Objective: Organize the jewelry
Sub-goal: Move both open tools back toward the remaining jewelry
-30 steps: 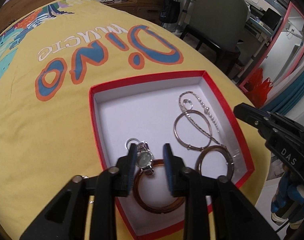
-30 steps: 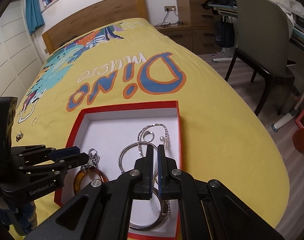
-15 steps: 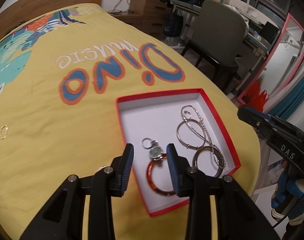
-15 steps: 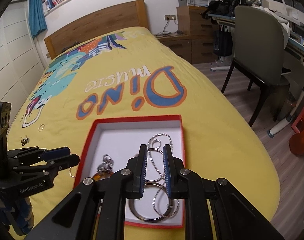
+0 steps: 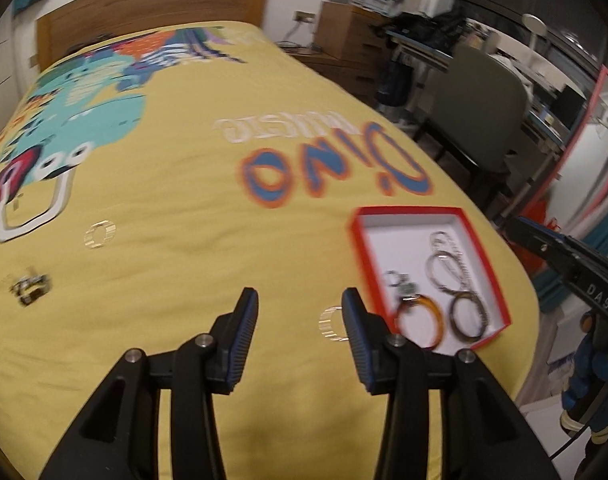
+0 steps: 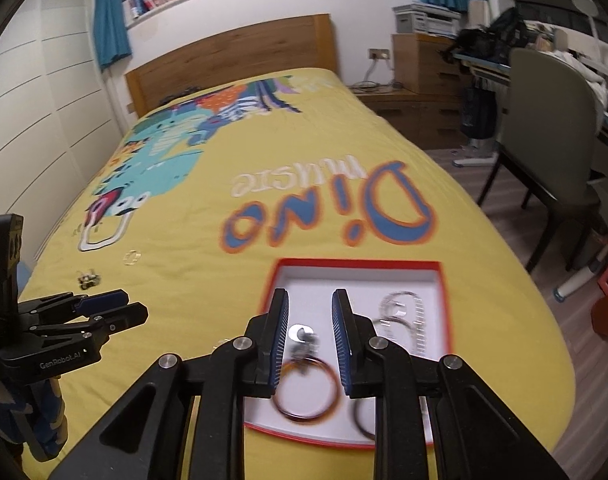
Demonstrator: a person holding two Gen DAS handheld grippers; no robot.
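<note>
Your left gripper (image 5: pixel 300 316) hangs over the yellow printed bedspread (image 5: pixel 208 208) with its fingers spread wide and empty; a small pale ring (image 5: pixel 332 323) lies on the cloth just beside the right finger. Your right gripper (image 6: pixel 308 320) hovers above the red-rimmed white cardboard box (image 6: pixel 357 266), fingers parted and holding nothing. In the box lie an amber bangle (image 6: pixel 305 394), a small watch (image 6: pixel 302 340) and silver hoops and chain (image 6: pixel 403 320). Far left, another ring (image 5: pixel 99 234) and a blurred trinket (image 5: pixel 31 289) rest on the bed.
</note>
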